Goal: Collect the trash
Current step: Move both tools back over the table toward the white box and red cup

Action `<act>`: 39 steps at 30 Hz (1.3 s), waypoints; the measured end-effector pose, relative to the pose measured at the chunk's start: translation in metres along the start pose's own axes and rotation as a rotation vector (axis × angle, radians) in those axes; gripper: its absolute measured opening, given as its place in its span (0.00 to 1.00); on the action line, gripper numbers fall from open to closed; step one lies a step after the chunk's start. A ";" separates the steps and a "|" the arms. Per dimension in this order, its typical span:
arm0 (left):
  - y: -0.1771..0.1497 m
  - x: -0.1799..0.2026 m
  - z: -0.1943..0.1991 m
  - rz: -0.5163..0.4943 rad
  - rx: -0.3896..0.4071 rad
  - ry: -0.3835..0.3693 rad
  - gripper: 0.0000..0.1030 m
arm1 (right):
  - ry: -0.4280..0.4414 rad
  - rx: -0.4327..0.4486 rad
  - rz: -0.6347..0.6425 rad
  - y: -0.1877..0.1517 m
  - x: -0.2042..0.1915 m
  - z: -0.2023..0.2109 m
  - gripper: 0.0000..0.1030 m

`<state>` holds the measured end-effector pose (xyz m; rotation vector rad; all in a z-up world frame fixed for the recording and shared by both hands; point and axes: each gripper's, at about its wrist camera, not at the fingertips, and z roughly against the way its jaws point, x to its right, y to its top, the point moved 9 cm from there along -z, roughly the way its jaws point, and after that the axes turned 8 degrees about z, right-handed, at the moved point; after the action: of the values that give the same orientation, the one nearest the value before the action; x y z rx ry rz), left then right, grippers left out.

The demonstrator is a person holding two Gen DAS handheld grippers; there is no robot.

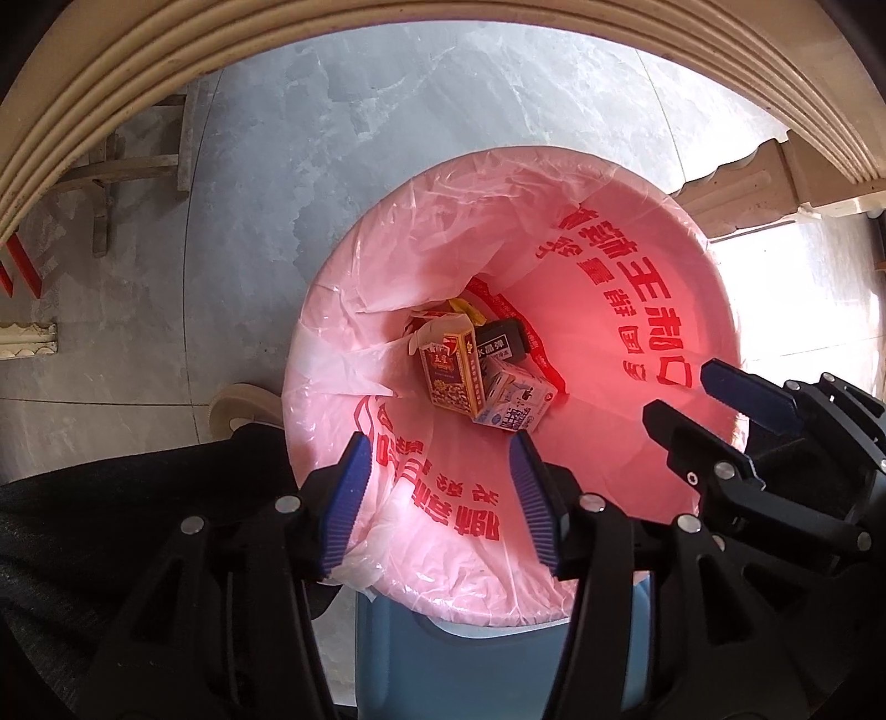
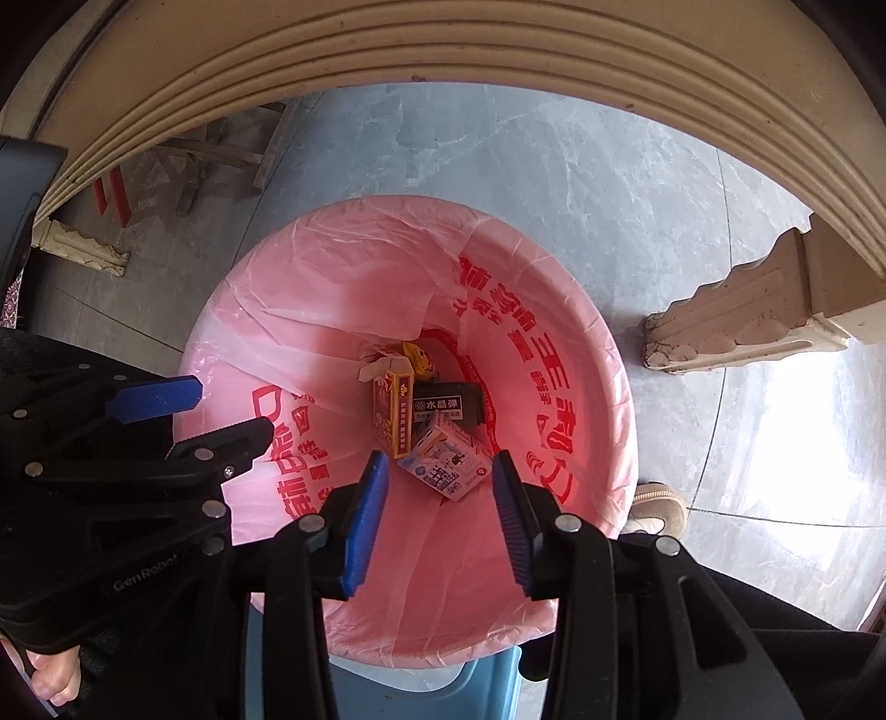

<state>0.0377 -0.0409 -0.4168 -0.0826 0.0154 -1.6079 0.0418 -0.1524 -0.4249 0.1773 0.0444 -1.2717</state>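
Drop step complete: both the left gripper (image 1: 440, 487) and the right gripper (image 2: 440, 515) hang spread and empty over the bin (image 1: 720, 310). The trash – red carton (image 1: 451, 371), white carton (image 1: 512, 404), black box (image 1: 501, 340) – lies at the liner's bottom. Next move: withdraw upward, clear of the desk (image 2: 443, 50) edge on the far side.

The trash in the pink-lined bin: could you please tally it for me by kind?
Cartons: 2, one red and yellow carton, one white and blue carton
Black box: 1
Yellow wrapper: 1
Total: 4 visible; more may be hidden underneath.
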 end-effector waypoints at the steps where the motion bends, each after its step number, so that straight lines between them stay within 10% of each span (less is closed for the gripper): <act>1: 0.000 0.000 0.002 -0.004 0.009 0.003 0.50 | -0.003 0.006 0.002 0.000 0.000 0.002 0.38; 9: -0.008 -0.001 0.053 0.000 0.092 -0.007 0.50 | 0.030 0.079 0.018 -0.003 -0.012 0.049 0.39; 18: 0.002 -0.018 0.199 0.007 0.276 -0.013 0.74 | 0.047 0.285 0.105 0.029 -0.013 0.190 0.77; 28: 0.046 -0.038 0.373 0.045 0.505 0.058 0.81 | 0.032 0.480 0.230 0.109 0.003 0.359 0.86; 39: 0.088 -0.020 0.433 0.028 0.518 0.030 0.83 | 0.008 0.528 0.256 0.174 0.029 0.419 0.86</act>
<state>0.1529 -0.0061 0.0091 0.3415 -0.3728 -1.5400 0.1893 -0.1962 0.0031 0.6225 -0.3016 -1.0042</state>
